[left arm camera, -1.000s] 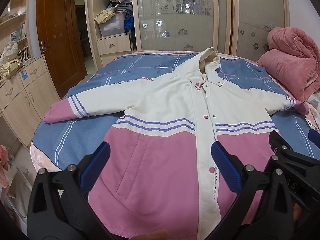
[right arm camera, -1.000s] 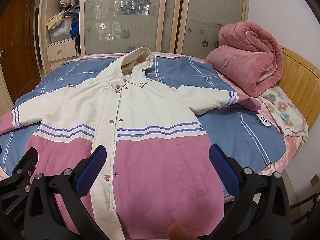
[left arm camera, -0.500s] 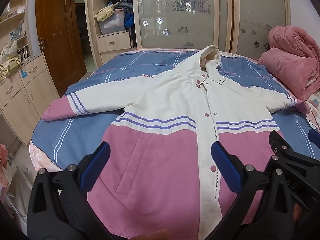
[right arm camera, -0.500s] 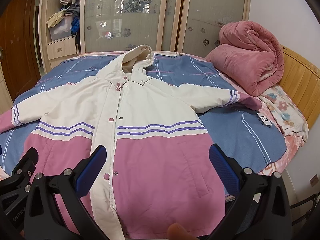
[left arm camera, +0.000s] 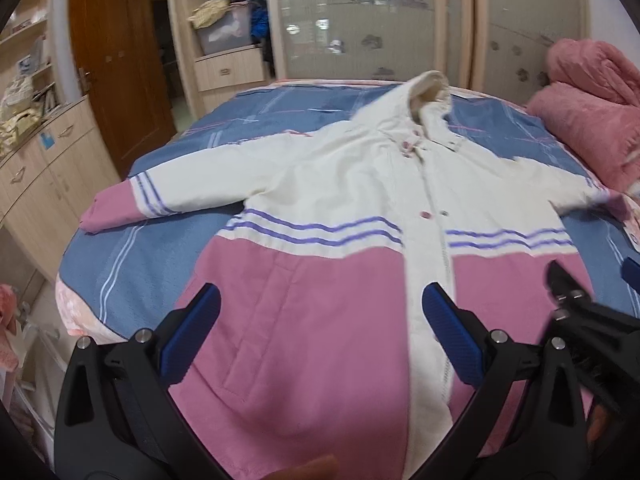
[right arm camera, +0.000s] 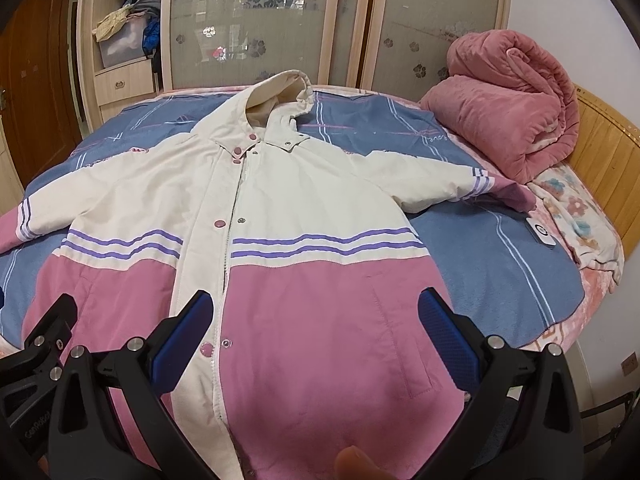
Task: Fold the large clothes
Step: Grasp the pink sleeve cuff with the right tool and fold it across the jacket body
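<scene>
on the bed (right arm camera: 500, 264), one jacket (right arm camera: 304, 240) spread flat, two tools, left tool (left arm camera: 320, 324) and right tool (right arm camera: 316, 320), both spread wide

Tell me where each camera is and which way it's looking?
Left wrist: sits on the left gripper, above the coat's hem, facing up the bed toward the wardrobe; its open blue-padded fingers show, with the right gripper at the right edge.
Right wrist: sits on the right gripper, facing the same way; its open fingers, a fingertip and part of the left gripper show.
Shared: coat, bed, wardrobe and pink quilt.
</scene>
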Tool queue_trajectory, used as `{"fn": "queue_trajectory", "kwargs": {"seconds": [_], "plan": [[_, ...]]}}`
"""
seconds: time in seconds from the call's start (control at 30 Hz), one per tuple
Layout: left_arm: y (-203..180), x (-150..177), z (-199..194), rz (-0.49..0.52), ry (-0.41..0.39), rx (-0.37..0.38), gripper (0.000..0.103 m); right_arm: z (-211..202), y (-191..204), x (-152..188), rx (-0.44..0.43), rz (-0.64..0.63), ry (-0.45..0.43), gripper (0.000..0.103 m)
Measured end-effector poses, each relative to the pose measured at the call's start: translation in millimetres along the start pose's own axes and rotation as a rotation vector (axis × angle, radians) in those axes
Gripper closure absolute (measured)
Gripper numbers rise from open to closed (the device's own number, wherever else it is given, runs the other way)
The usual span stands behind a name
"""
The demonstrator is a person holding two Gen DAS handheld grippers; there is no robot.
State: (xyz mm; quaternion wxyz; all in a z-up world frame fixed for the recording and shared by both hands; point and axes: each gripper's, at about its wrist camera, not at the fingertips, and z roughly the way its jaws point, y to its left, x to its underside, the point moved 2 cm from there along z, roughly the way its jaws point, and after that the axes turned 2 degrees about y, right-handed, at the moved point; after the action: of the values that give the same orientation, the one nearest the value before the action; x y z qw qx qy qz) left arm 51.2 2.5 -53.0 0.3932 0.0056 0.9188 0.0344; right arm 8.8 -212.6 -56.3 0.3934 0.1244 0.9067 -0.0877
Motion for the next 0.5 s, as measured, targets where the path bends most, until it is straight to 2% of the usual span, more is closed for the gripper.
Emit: {"fn": "queue_trajectory", "kwargs": {"seconds": [0.13, 0.2, 0.27, 0.3, 0.33, 0.37, 0.43, 0.5], "plan": [[11.0, -14.2, 16.9, -0.032, -0.012, -0.023, 0.002, 22.2, -27.2, -35.6, -0.025, 0.058, -0.103, 0.001], [10.3, -21.5, 26.3, -0.036, 0.004, -0.002, 0.002, 47.2, -43.4, -55.3, -0.020, 0.061, -0.086, 0.001], [7.1, -27.9, 32.1, -0.033, 0.005, 0.032, 0.002, 87.1, -71.2, -79.9, -0.033, 0.093, -0.026, 0.001], [3.6, -32.4, 34.5, -0.031, -0.002, 0.045, 0.002, 111.1, -93.0, -92.3, -0.054, 0.141, 0.010, 0.005], [1.3, -34.8, 36.5, -0.032, -0.006, 0.047, 0.002, 131.0, -116.5, -101.2, -0.047, 0.200, 0.030, 0.014], [-3.9, -38.2, 40.1, -0.033, -0.007, 0.044, 0.002, 143.6, -134.2, -106.3, -0.028, 0.243, 0.031, 0.019], [-15.3, -43.4, 49.3, -0.027, 0.011, 0.056, 0.002, 174.5, -189.8, -113.2, 0.035, 0.375, 0.000, 0.021], [-31.8, -48.0, 61.6, -0.004, 0.041, 0.074, 0.002, 198.1, -239.7, -105.4, 0.025, 0.507, -0.028, 0.021]]}}
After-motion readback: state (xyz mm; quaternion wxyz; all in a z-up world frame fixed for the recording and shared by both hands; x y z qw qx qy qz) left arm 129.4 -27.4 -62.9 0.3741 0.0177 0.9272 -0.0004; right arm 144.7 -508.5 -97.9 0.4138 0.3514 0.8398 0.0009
